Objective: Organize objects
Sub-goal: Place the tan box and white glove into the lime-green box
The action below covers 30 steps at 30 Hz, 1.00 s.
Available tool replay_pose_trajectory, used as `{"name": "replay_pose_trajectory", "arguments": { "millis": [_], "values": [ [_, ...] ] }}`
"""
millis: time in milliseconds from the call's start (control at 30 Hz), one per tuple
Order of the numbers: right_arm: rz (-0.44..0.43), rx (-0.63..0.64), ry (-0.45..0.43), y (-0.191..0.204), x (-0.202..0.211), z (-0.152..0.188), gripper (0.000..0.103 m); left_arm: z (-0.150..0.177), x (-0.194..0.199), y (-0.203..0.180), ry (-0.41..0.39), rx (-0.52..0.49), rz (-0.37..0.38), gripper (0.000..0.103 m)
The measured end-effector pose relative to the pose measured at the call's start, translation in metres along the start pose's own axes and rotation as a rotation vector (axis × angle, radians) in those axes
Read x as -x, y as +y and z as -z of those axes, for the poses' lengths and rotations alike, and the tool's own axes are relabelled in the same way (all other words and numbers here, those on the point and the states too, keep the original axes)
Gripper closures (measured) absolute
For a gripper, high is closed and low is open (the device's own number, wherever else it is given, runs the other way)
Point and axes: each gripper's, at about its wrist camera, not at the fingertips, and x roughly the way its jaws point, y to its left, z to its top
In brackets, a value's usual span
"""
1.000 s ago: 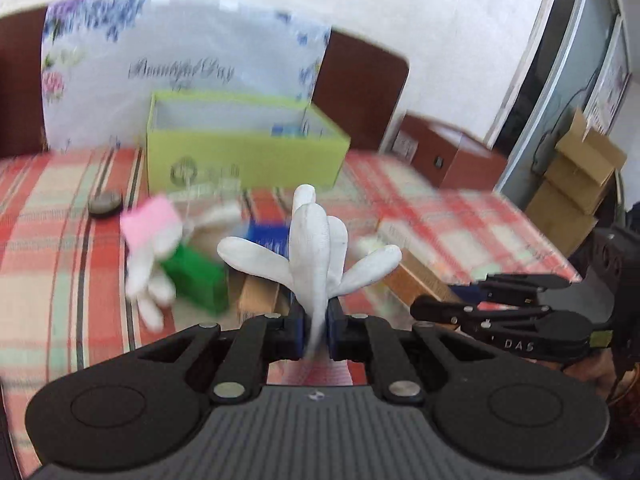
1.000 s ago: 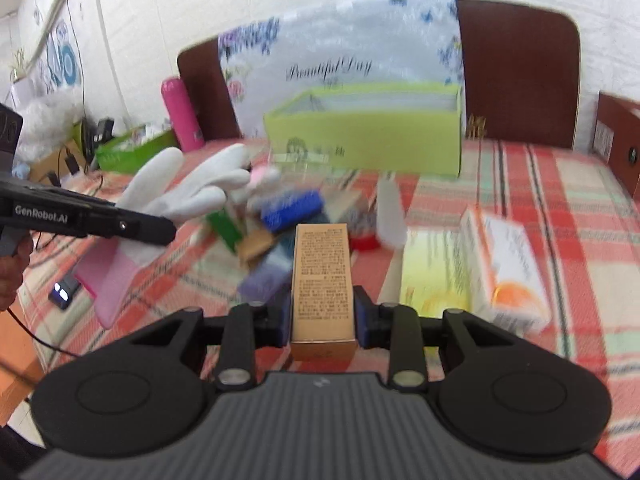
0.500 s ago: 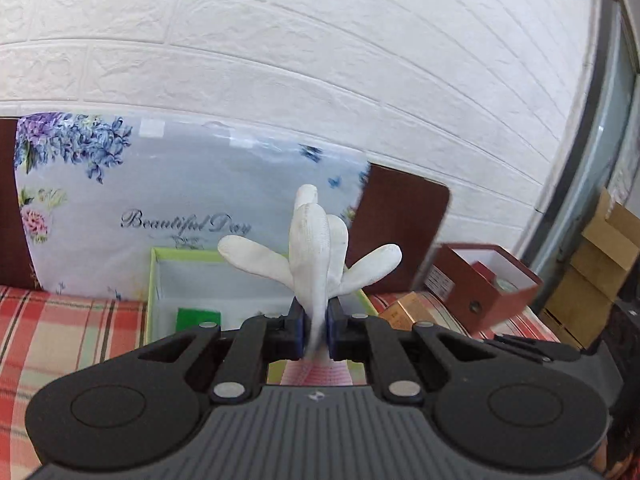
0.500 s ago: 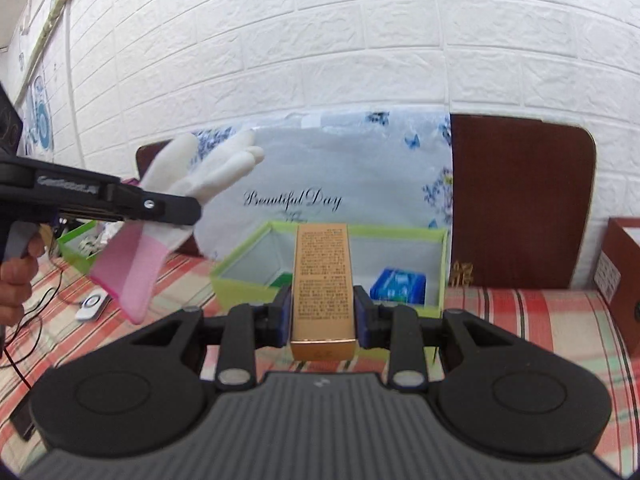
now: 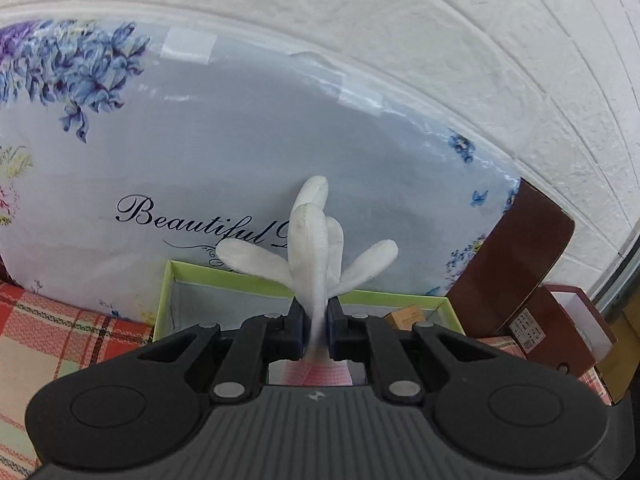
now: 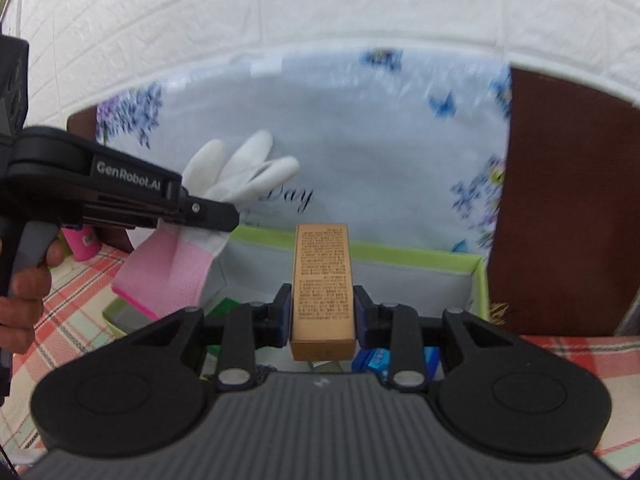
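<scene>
Delivery step: left gripper (image 5: 314,330) pinches glove (image 5: 316,248), right gripper (image 6: 323,312) clamps carton (image 6: 322,280) over green box (image 6: 478,276); next, lower and release inside.

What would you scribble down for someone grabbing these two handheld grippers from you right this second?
Left gripper: shut on the white glove, pink cuff hanging below.
Right gripper: shut on the tan carton, upright.
Both are at the green box on the plaid tablecloth.
Done: a blue packet and a green item seem to be in the box already.
Left: probably drop glove and carton in.
</scene>
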Motion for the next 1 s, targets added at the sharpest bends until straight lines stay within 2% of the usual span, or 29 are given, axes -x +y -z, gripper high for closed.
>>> {"name": "replay_pose_trajectory", "arguments": {
  "millis": [67, 133, 167, 200, 233, 267, 433, 567, 700, 900, 1000],
  "values": [
    [-0.008, 0.005, 0.026, 0.001, -0.016, 0.004, 0.073, 0.003, -0.008, 0.005, -0.005, -0.022, -0.007, 0.093],
    [-0.024, 0.019, 0.056, 0.004, -0.031, 0.009, 0.072, 0.008, -0.012, 0.008, -0.028, -0.054, -0.043, 0.075],
    [-0.030, 0.027, 0.075, 0.005, -0.037, 0.011, 0.057, 0.011, -0.014, 0.010, -0.026, -0.061, -0.065, 0.041],
    [-0.017, 0.037, 0.085, 0.007, -0.039, 0.013, 0.044, 0.013, -0.014, 0.013, -0.021, -0.054, -0.100, 0.015],
    [0.005, 0.046, 0.077, 0.008, -0.039, 0.015, 0.031, 0.015, -0.012, 0.016, -0.038, -0.042, -0.126, 0.012],
    [0.019, 0.053, 0.059, 0.009, -0.036, 0.017, 0.022, 0.017, -0.009, 0.019, -0.056, -0.035, -0.130, 0.012],
    [0.027, 0.045, 0.014, 0.005, -0.016, 0.018, 0.005, 0.017, 0.006, 0.026, -0.063, -0.017, -0.114, 0.011],
    [0.054, 0.036, -0.025, 0.001, 0.005, 0.009, 0.000, 0.016, 0.027, 0.017, -0.081, -0.023, -0.118, 0.011],
    [0.041, -0.003, -0.063, -0.002, 0.035, 0.009, 0.000, 0.021, 0.052, -0.001, -0.097, -0.026, -0.111, 0.011],
    [0.036, -0.024, -0.116, 0.002, 0.088, 0.023, 0.000, 0.042, 0.096, -0.033, -0.062, -0.053, -0.171, 0.011],
    [0.039, -0.024, -0.140, 0.006, 0.117, 0.035, 0.000, 0.061, 0.117, -0.049, -0.082, -0.111, -0.207, 0.011]
  ]
}}
